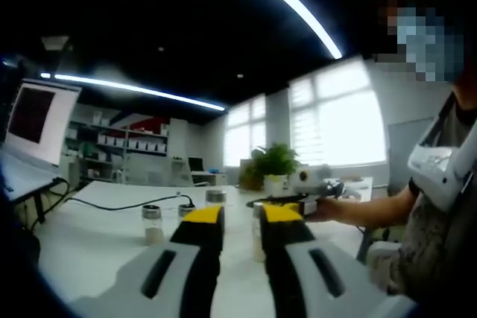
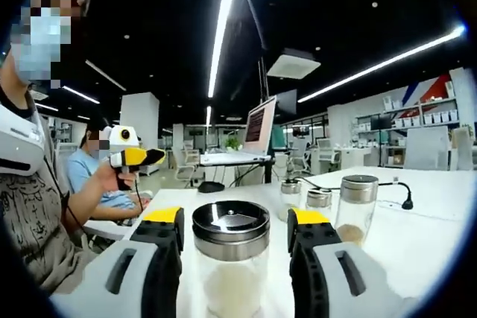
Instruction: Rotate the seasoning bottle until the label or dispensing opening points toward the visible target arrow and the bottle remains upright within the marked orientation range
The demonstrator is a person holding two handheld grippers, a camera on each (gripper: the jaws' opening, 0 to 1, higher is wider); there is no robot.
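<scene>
Presently, a seasoning bottle (image 2: 231, 258) with a dark, shiny lid is being framed between the jaws of the right gripper (image 2: 233, 230), which are standing apart on either side of it, apparently without contact. It is standing upright on the white table (image 2: 417, 236); three more bottles (image 2: 356, 206) are being kept farther off to the right. No target arrow is being shown, so the heading is hard to judge. The left gripper (image 1: 242, 217) is being held raised, its jaws nearly together with nothing between them. If the jaws are being closed off-centre or high on the lid, the bottle could be tipped or slip during rotation, or be overturned past the marked range.
</scene>
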